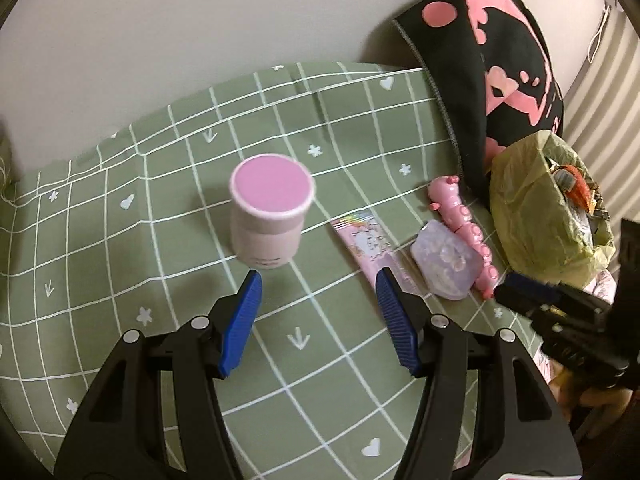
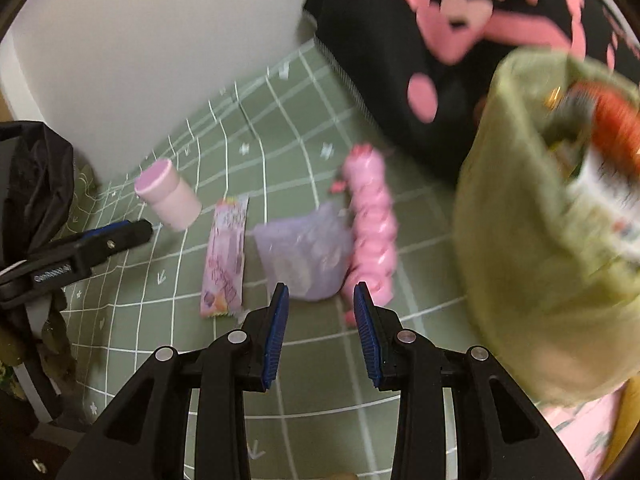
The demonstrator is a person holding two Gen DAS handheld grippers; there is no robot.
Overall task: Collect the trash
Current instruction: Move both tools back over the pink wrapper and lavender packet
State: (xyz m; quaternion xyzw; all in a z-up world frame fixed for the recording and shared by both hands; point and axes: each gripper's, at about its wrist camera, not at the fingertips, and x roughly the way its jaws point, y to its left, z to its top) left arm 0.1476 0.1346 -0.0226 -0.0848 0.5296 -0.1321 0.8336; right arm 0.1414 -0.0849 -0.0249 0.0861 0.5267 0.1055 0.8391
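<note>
A pink-lidded jar (image 1: 270, 212) (image 2: 168, 194) stands upright on the green checked cloth (image 1: 120, 240), just beyond my left gripper (image 1: 319, 274), which is open and empty. A flat pink wrapper (image 1: 368, 246) (image 2: 226, 256), a crumpled lilac packet (image 1: 446, 260) (image 2: 308, 252) and a pink caterpillar toy (image 1: 460, 216) (image 2: 372, 224) lie side by side. My right gripper (image 2: 322, 287) hovers open and empty just short of the lilac packet. An olive-green trash bag (image 1: 536, 208) (image 2: 540, 240) stands open to the right with rubbish inside.
A black cushion with pink figures (image 1: 492, 60) (image 2: 400, 40) leans behind the toy and the bag. A pale wall (image 1: 200, 20) closes off the far side of the cloth. Dark fabric (image 2: 36, 176) sits at the left edge in the right wrist view.
</note>
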